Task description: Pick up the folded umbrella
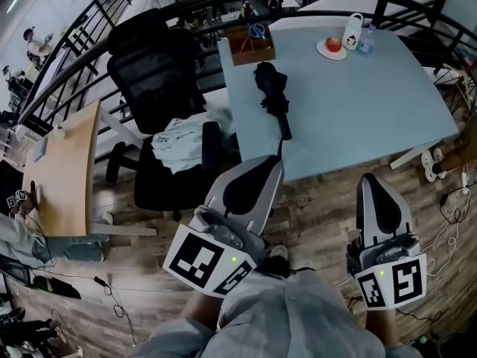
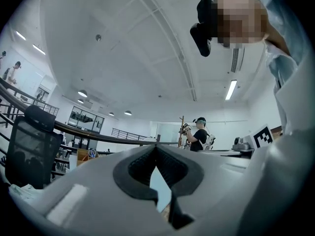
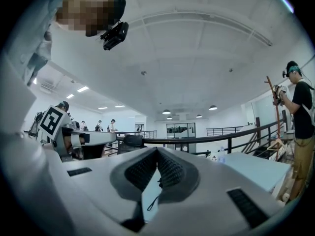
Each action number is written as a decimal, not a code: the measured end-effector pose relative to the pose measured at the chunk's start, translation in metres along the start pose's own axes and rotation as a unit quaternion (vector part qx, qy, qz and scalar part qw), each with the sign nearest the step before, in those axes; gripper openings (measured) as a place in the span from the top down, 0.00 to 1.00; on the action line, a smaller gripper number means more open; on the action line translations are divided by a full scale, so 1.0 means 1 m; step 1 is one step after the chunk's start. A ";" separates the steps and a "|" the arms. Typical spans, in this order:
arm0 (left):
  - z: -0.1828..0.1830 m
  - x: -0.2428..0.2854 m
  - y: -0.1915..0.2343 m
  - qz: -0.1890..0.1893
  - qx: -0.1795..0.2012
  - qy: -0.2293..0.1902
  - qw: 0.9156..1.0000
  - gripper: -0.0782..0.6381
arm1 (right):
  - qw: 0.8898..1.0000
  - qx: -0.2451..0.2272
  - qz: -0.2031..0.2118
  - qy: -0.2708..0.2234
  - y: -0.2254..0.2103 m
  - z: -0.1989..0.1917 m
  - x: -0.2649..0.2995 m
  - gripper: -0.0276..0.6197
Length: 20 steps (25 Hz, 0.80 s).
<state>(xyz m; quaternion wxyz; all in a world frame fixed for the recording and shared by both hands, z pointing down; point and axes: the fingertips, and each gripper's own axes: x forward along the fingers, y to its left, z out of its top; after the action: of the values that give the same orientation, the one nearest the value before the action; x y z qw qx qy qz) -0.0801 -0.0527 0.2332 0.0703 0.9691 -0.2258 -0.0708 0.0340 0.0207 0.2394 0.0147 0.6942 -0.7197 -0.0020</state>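
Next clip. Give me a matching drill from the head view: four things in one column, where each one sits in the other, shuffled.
Things:
1. folded umbrella
2. apple
3. scissors
4. pale cloth

Places:
A. in the wooden box
B. on the black chair
C. on the plate
D. straight on the blue table

Pairs: 1-D, 2-C, 3-A, 4-B
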 end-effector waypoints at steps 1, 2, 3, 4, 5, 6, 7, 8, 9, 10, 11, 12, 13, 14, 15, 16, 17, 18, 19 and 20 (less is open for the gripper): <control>0.000 0.001 0.003 0.000 -0.001 0.000 1.000 0.88 | 1.000 -0.001 0.001 0.000 0.001 0.000 0.003 0.96; -0.001 0.002 0.005 0.000 -0.001 0.000 1.000 0.88 | 1.000 -0.002 0.002 0.001 0.002 -0.001 0.006 0.96; -0.001 0.002 0.007 0.000 0.001 0.000 1.000 0.88 | 1.000 -0.003 0.002 0.003 0.002 -0.002 0.009 0.96; 0.000 0.001 0.008 0.002 0.004 -0.001 1.000 0.88 | 1.000 -0.006 0.002 0.006 0.003 -0.004 0.011 0.96; 0.000 0.000 0.010 0.005 0.008 -0.002 1.000 0.88 | 1.000 -0.009 0.001 0.009 0.003 -0.005 0.012 0.96; 0.001 -0.001 0.012 0.009 0.012 -0.003 1.000 0.88 | 1.000 -0.012 0.000 0.011 0.003 -0.005 0.013 0.96; 0.002 -0.003 0.013 0.011 0.014 -0.004 1.000 0.88 | 1.000 -0.015 -0.001 0.011 0.002 -0.004 0.014 0.96; 0.003 -0.004 0.014 0.012 0.015 -0.005 1.000 0.88 | 1.000 -0.017 -0.002 0.012 0.001 -0.003 0.015 0.96; 0.003 -0.006 0.016 0.013 0.015 -0.006 1.000 0.88 | 1.000 -0.020 -0.003 0.011 0.001 -0.002 0.016 0.96; 0.003 -0.008 0.018 0.015 0.014 -0.007 1.000 0.88 | 1.000 -0.021 -0.004 0.010 0.000 -0.001 0.017 0.96; 0.002 -0.010 0.020 0.018 0.013 -0.007 1.000 0.88 | 1.000 -0.022 -0.004 0.009 0.000 0.000 0.019 0.96; 0.001 -0.011 0.023 0.021 0.011 -0.007 1.000 0.88 | 1.000 -0.024 -0.004 0.008 0.001 0.001 0.021 0.96; 0.001 -0.012 0.025 0.024 0.009 -0.007 1.000 0.88 | 1.000 -0.026 -0.002 0.007 0.001 0.001 0.023 0.96; 0.000 -0.012 0.027 0.027 0.008 -0.007 1.000 0.88 | 1.000 -0.028 0.001 0.007 0.002 0.002 0.026 0.96; 0.000 -0.012 0.027 0.029 0.007 -0.007 1.000 0.88 | 1.000 -0.030 0.005 0.007 0.003 0.003 0.027 0.96; 0.001 -0.012 0.028 0.031 0.008 -0.008 0.999 0.88 | 0.999 -0.031 0.009 0.007 0.004 0.003 0.029 0.96; 0.001 -0.011 0.028 0.033 0.009 -0.009 0.999 0.88 | 0.999 -0.031 0.013 0.006 0.005 0.003 0.031 0.96; 0.002 -0.011 0.028 0.035 0.012 -0.010 0.999 0.88 | 0.999 -0.031 0.017 0.005 0.005 0.003 0.032 0.96; 0.003 -0.011 0.028 0.039 0.014 -0.010 0.999 0.88 | 0.999 -0.030 0.022 0.004 0.005 0.003 0.034 0.96; 0.003 -0.010 0.028 0.042 0.016 -0.010 0.999 0.88 | 0.999 -0.029 0.028 0.002 0.005 0.004 0.036 0.96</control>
<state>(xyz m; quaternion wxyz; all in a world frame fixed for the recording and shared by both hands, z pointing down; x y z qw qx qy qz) -0.1014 -0.0734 0.2360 0.0552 0.9589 -0.2683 -0.0740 0.0279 -0.0154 0.2367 0.0366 0.6731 -0.7383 -0.0212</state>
